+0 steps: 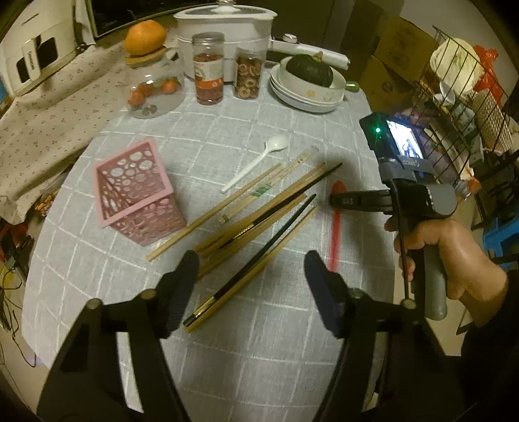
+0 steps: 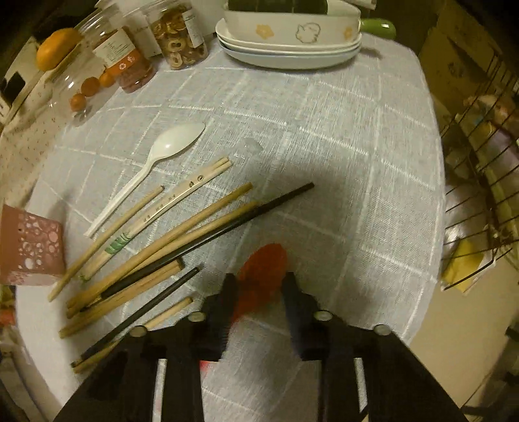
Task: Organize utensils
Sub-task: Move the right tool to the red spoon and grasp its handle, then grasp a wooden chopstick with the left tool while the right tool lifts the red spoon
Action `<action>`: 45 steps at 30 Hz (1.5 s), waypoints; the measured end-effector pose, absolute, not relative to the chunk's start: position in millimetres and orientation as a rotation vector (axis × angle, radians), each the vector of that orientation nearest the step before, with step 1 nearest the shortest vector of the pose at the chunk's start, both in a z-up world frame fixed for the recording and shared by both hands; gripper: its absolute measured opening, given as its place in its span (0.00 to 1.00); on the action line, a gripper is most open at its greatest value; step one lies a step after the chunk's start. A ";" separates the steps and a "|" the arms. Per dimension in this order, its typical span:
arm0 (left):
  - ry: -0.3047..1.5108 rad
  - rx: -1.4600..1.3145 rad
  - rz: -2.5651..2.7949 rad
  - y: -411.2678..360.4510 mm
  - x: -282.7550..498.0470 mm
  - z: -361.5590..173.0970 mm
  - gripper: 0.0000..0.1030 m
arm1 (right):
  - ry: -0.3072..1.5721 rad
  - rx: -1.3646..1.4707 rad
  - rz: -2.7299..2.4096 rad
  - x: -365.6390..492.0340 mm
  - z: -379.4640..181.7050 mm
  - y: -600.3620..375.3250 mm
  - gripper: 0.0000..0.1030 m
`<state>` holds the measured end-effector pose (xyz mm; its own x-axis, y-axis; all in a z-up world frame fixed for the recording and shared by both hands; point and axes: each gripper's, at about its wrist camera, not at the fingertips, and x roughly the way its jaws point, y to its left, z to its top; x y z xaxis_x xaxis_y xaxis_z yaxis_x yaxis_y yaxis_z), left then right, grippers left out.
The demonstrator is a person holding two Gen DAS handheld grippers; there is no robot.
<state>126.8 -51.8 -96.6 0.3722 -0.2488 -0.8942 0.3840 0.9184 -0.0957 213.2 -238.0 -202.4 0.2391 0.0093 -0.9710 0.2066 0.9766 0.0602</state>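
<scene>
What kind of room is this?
Probably a home kitchen or dining corner: a white cooking pot, stacked plates and jars of dried food sit on a cloth-covered table.

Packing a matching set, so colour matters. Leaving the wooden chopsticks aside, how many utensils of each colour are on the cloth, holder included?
white spoon: 1
red spoon: 1
black chopsticks: 2
pink holder: 1
Total: 5
</scene>
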 end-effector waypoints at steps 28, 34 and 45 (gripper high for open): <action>1.185 0.328 -0.607 -137.5 154.4 -200.9 0.30 | 1.330 0.266 -0.003 164.5 -185.9 -269.8 0.06; 1.168 0.360 -0.576 -147.4 160.4 -205.3 0.16 | 1.331 0.248 -0.021 163.1 -186.8 -269.9 0.06; 1.053 0.227 -0.527 -114.2 152.1 -149.8 0.06 | 1.228 0.223 -0.024 156.0 -151.2 -258.1 0.06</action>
